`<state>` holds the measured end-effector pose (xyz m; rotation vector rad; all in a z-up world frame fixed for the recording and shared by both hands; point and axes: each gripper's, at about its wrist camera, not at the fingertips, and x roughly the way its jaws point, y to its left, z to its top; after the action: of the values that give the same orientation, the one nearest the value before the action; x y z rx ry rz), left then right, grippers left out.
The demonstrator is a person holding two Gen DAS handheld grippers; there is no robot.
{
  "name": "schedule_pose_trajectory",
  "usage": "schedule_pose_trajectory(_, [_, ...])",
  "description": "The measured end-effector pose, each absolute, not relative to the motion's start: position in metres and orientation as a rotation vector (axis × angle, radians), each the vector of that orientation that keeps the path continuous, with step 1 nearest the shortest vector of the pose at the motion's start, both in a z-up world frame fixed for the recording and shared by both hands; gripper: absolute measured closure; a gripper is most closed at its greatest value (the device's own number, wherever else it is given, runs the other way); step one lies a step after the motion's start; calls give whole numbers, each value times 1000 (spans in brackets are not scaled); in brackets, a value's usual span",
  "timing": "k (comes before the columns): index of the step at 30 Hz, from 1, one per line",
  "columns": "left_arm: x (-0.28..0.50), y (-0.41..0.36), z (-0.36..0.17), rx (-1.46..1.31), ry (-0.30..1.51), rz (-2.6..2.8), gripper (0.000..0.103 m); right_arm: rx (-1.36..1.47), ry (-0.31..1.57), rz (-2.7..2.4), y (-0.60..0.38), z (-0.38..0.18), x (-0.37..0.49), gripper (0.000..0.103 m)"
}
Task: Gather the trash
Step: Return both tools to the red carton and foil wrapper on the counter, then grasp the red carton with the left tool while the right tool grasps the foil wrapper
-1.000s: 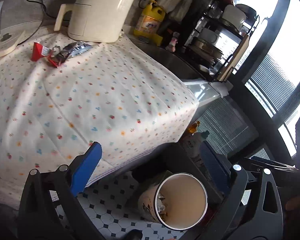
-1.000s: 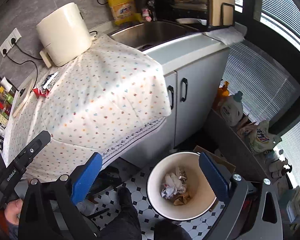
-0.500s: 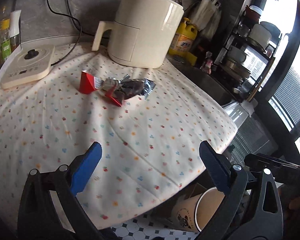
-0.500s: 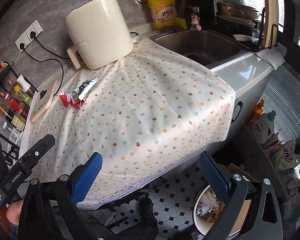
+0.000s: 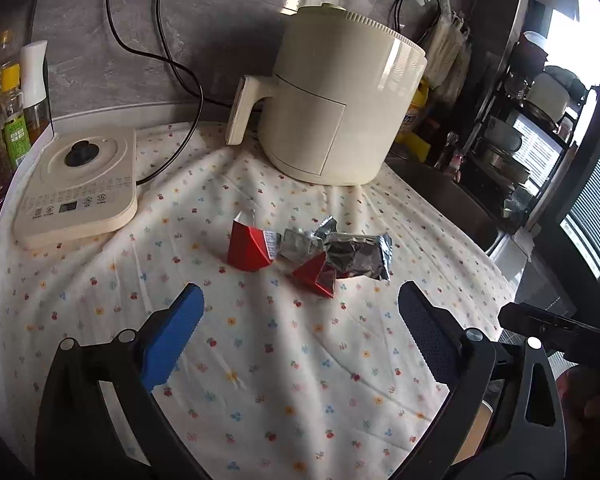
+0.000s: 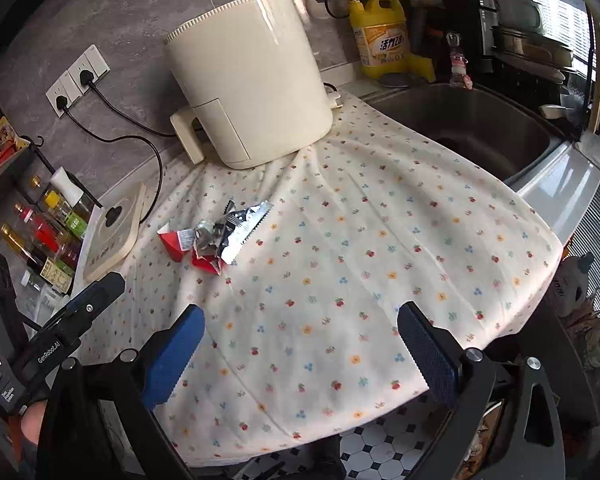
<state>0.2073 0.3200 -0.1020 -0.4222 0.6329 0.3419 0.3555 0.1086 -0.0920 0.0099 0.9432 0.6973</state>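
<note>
From where I sit, the job is unfinished: a small heap of trash lies on the counter (image 5: 100, 292), on its spotted cloth, in front of the cream air fryer (image 5: 340, 108) and well apart from both tools. I count 2 red wrappers, one (image 5: 249, 250) beside the kettle base (image 5: 76, 192) side and one (image 5: 315, 276) tucked under a crumpled silver foil wrapper (image 5: 358, 256), with a smaller foil scrap (image 5: 300, 242) between them; they touch or overlap. My left tool (image 5: 298, 334) hovers just short of the heap, fingers wide apart and holding nothing. My right tool (image 6: 300, 344) hangs over the counter's front edge, likewise spread and holding nothing. The only container I can make out is a rim at the lower right of the right view (image 6: 490, 416), mostly hidden behind the tool; I judge it a bin, with scraps inside too blurred to name. All 4 pieces are left to collect, I reckon.
</note>
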Motion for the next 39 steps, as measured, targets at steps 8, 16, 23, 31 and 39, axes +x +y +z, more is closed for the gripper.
schedule_pose_trajectory(8, [229,361,-113,-434,661,321,7,52,984,732,152,-100,374,14])
schedule_pose_trajectory(16, [259,388,-137,-462,704,284,19,71,1078,737,192,-119,398,26])
schedule_pose_trajectory(23, [285,401,-164,-494,769,260,34,54,1141,734,219,-133,418,29])
schedule_pose_trajectory(31, [287,402,-167,-484,786,257,73,49,1201,778,237,-150,426,97])
schedule_pose_trajectory(39, [268,397,-144,-450,740,296,73,23,1110,817,232,-126,402,99])
